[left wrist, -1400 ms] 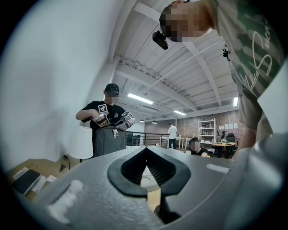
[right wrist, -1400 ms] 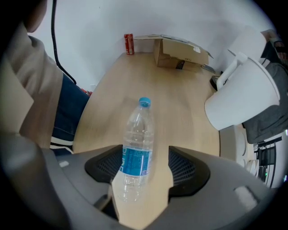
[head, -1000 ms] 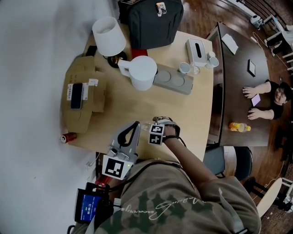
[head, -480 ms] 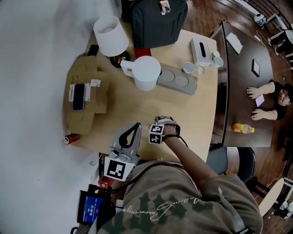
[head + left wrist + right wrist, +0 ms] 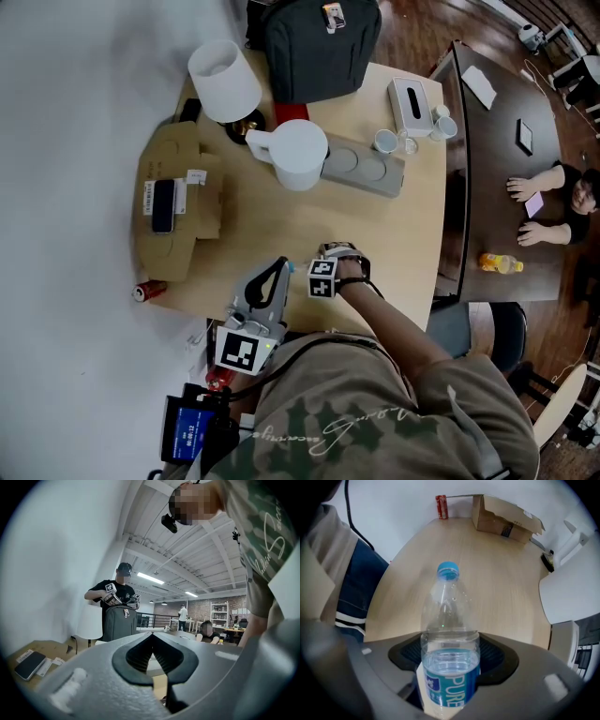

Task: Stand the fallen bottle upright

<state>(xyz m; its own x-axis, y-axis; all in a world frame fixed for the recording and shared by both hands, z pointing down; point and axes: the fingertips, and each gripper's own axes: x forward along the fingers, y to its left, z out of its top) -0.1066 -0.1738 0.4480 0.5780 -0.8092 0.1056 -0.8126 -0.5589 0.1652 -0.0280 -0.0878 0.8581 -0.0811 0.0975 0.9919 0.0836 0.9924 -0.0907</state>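
Right gripper [image 5: 452,656]: pointed straight down over the surface [image 5: 506,588]. Its fingers [image 5: 497,656] stand wide apart and have just been closing. The bottle [image 5: 450,644] is between them at its labelled lower part. A dark gap shows on either side of it, so no firm grip is visible.

Bottle: clear plastic with a blue cap and a blue label, partly filled with water. It lies on its side on the surface near the edge next to the person. The cap points towards the far end, where the can [image 5: 441,506] and the box [image 5: 501,517] are. It is not yet upright.

Left gripper [image 5: 151,637]: held roughly level just beside the right one, at the near edge of the surface. The fingers are closed tip to tip with nothing between them.

Surroundings, head view: the box carries a phone [image 5: 163,205] on top, and the can lies just beside the box at the surface's edge. A white jug [image 5: 298,153], a lamp [image 5: 223,79] and a backpack [image 5: 319,42] stand at the far end, well apart from the bottle.
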